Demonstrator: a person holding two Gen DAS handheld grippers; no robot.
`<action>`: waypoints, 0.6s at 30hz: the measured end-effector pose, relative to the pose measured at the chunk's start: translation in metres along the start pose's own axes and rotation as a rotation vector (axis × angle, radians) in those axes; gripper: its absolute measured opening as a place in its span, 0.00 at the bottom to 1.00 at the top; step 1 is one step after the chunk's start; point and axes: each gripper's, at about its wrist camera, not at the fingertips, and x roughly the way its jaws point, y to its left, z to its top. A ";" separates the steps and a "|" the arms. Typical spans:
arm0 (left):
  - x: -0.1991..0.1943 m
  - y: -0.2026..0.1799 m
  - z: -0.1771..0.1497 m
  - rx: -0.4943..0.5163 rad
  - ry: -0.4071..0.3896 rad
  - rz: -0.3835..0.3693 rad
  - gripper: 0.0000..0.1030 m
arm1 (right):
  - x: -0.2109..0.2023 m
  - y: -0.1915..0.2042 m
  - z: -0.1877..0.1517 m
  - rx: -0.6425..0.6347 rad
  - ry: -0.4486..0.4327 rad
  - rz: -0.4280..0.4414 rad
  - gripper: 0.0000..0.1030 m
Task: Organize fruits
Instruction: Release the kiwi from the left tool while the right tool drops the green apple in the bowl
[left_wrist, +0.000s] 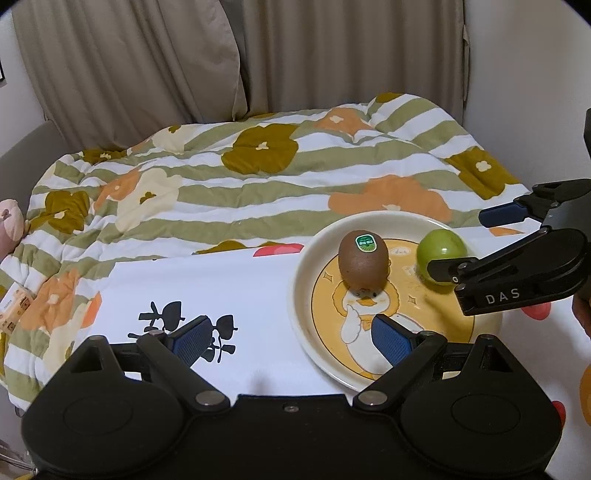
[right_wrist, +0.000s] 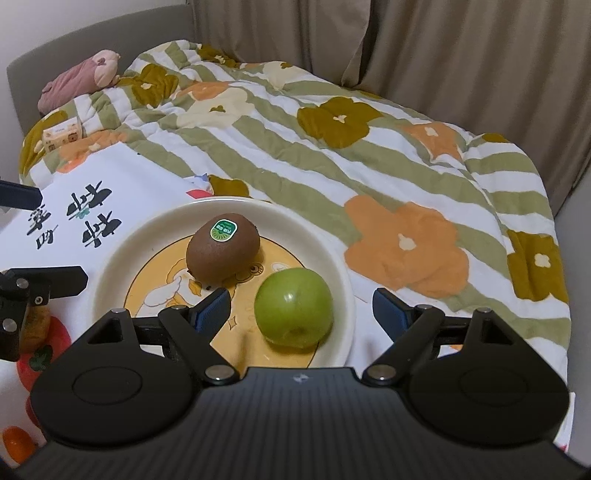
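A cream plate (left_wrist: 306, 306) (right_wrist: 110, 254) with a yellow duck picture lies on a white cloth on the bed. On it sit a brown kiwi (left_wrist: 364, 260) (right_wrist: 222, 248) with a green sticker and a green apple (left_wrist: 439, 254) (right_wrist: 293, 307). My left gripper (left_wrist: 293, 341) is open and empty, its right finger over the plate's near rim, short of the kiwi. My right gripper (right_wrist: 303, 308) is open with its fingers on either side of the apple, not touching it; it also shows in the left wrist view (left_wrist: 469, 240).
A white cloth with black characters (left_wrist: 192, 295) (right_wrist: 85, 206) covers the near part of the bed. A striped flowered quilt (left_wrist: 258, 173) (right_wrist: 332, 147) lies behind. A pink plush toy (right_wrist: 81, 77) and a small carton (right_wrist: 61, 134) sit far left. Curtains hang behind.
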 end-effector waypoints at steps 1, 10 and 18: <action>-0.003 0.000 0.000 0.001 -0.005 0.001 0.93 | -0.004 0.000 0.000 0.004 -0.004 0.000 0.96; -0.031 0.003 0.002 -0.010 -0.046 0.013 0.93 | -0.041 0.001 -0.001 0.026 -0.036 -0.017 0.96; -0.075 0.016 -0.004 -0.045 -0.122 0.017 0.93 | -0.095 0.013 -0.002 0.082 -0.077 -0.054 1.00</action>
